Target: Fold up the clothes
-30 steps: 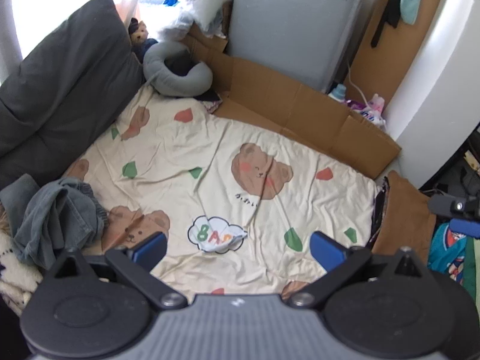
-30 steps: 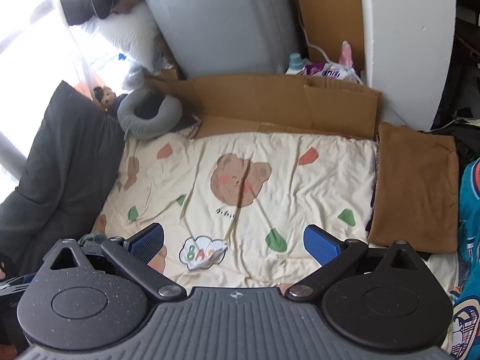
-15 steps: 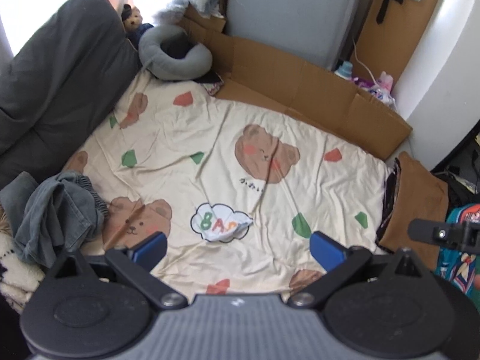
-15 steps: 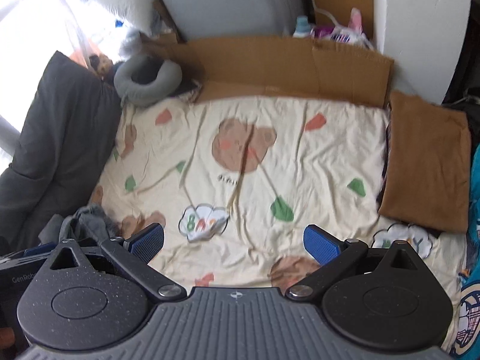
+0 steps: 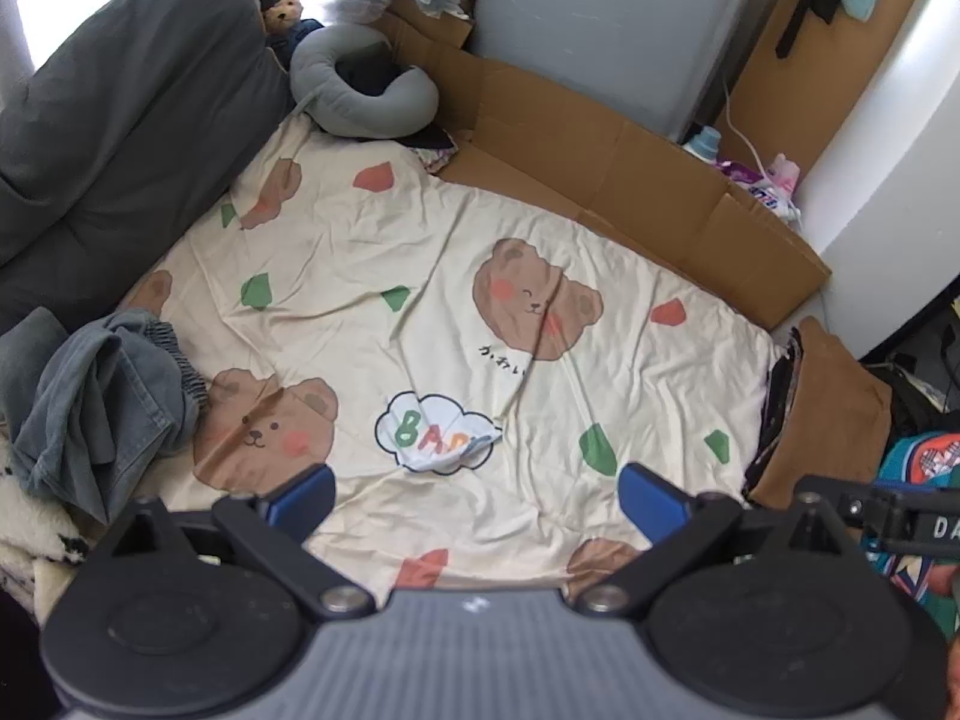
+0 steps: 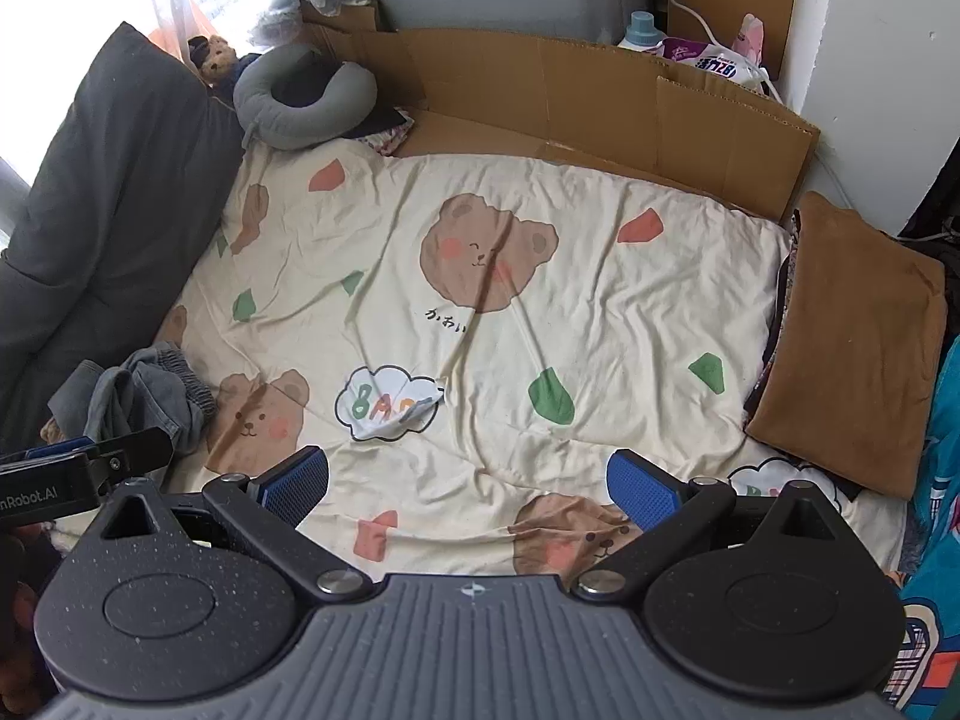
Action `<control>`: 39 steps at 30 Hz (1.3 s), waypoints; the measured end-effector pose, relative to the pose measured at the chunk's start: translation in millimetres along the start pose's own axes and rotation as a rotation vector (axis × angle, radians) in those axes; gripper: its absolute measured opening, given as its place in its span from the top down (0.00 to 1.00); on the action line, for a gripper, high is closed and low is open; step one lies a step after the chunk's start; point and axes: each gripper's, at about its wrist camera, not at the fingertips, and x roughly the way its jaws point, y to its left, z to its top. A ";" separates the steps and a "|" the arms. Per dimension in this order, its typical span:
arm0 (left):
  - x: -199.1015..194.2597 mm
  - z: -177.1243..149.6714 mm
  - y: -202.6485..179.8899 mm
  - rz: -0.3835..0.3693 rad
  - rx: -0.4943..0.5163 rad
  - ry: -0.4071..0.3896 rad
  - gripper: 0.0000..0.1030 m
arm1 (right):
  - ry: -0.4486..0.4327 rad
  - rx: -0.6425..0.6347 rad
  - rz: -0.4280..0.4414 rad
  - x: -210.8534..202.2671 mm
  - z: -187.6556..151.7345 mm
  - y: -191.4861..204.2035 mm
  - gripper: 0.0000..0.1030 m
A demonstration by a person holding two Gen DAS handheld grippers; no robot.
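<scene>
Right wrist view looks down on a bed covered by a cream bear-print sheet (image 6: 480, 312), and the two ends of that bed tell different stories. At the right edge a brown garment (image 6: 852, 348) lies flat and squared, on top of a darker patterned piece whose edge peeks out beneath it; by its shape I judge it already folded. At the left edge a crumpled heap of grey denim clothes (image 6: 150, 402) sits bunched and creased, plainly unfolded; the left wrist view shows the same denim heap (image 5: 102, 396) resting partly on a fluffy white blanket (image 5: 30, 522). The middle of the sheet carries no garment at all.

Right gripper (image 6: 468, 483) hovers above the near part of the bed, jaws spread wide with nothing between them. Left gripper (image 5: 477, 495) hangs likewise, jaws wide apart and holding nothing.

So the job looks part-way through: at least one piece appears stacked and neat on the right, while the denim heap on the left is what remains to be spread on the bare sheet and folded.
</scene>
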 end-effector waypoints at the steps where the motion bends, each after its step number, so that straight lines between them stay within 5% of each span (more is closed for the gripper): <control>1: 0.4 0.0 -0.1 0.000 -0.001 0.001 0.02 | 0.002 -0.003 -0.004 0.3 0.2 0.5 0.01; 16: 0.1 -3.0 3.1 -0.025 -0.019 0.010 0.12 | 0.006 -0.012 -0.042 2.5 3.3 2.8 0.01; 39: 1.1 -1.7 2.8 -0.020 -0.019 0.019 0.13 | 0.016 -0.043 -0.071 4.6 6.3 5.5 0.01</control>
